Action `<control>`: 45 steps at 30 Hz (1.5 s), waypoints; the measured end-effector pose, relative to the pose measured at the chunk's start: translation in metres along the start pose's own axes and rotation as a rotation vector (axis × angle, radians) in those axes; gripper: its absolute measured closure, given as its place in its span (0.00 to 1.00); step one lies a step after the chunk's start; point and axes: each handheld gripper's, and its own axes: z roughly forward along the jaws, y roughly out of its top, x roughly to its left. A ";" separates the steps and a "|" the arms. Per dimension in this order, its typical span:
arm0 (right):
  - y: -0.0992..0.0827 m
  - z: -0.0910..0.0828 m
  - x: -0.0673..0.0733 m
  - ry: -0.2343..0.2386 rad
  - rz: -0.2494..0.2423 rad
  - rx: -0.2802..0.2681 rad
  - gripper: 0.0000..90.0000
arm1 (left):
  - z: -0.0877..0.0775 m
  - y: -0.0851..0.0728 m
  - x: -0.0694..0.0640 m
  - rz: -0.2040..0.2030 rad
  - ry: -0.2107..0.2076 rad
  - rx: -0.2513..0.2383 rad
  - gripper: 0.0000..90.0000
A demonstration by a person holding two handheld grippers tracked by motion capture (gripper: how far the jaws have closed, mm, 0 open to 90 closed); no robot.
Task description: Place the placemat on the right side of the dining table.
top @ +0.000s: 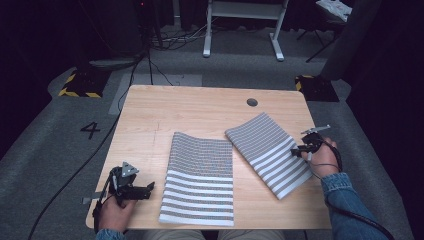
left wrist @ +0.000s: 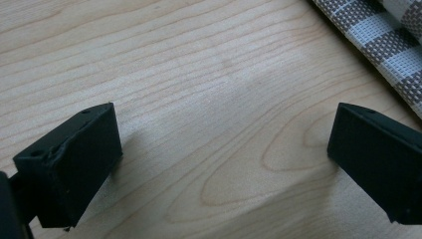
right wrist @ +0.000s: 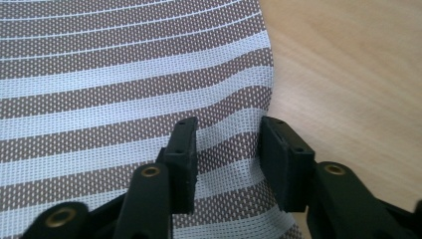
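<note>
Spanning most of the high view, a pale wooden table [top: 200, 110] is seen on a grey carpeted floor [top: 45, 145], with a small round hole [top: 252, 102] near its far edge. Two striped woven mats are laid on it, just beside each other near the middle. The left mat [top: 199, 177] is placed square to the near edge, which its near end almost reaches. The right mat [top: 270, 152] is turned at an angle, its right long edge lying near the table's right side. The right gripper [top: 299, 150] is held at that edge; in the right gripper view [right wrist: 226, 159] the mat's border is seen between the two black jaws, which stand partly closed with a gap between them, and whether the pads press on the weave cannot be told. The left gripper [top: 150, 189] is held low over bare wood near the table's near left corner, its jaws spread wide with nothing between them, and a corner of the left mat [left wrist: 383, 40] is seen just beyond.
</note>
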 end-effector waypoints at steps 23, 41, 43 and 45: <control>0.003 -0.036 -0.028 -0.166 -0.034 -0.126 0.92 | 0.000 0.000 0.000 0.000 0.000 0.000 0.01; 0.031 -0.107 0.026 -0.055 -0.106 -0.298 0.93 | 0.000 0.000 0.000 0.000 0.002 0.001 0.01; 0.031 -0.120 0.039 -0.015 -0.116 -0.327 0.93 | 0.000 0.000 0.000 0.000 0.002 0.001 0.01; 0.031 -0.125 0.043 -0.003 -0.126 -0.339 0.94 | 0.000 0.000 0.000 0.000 0.002 0.001 0.01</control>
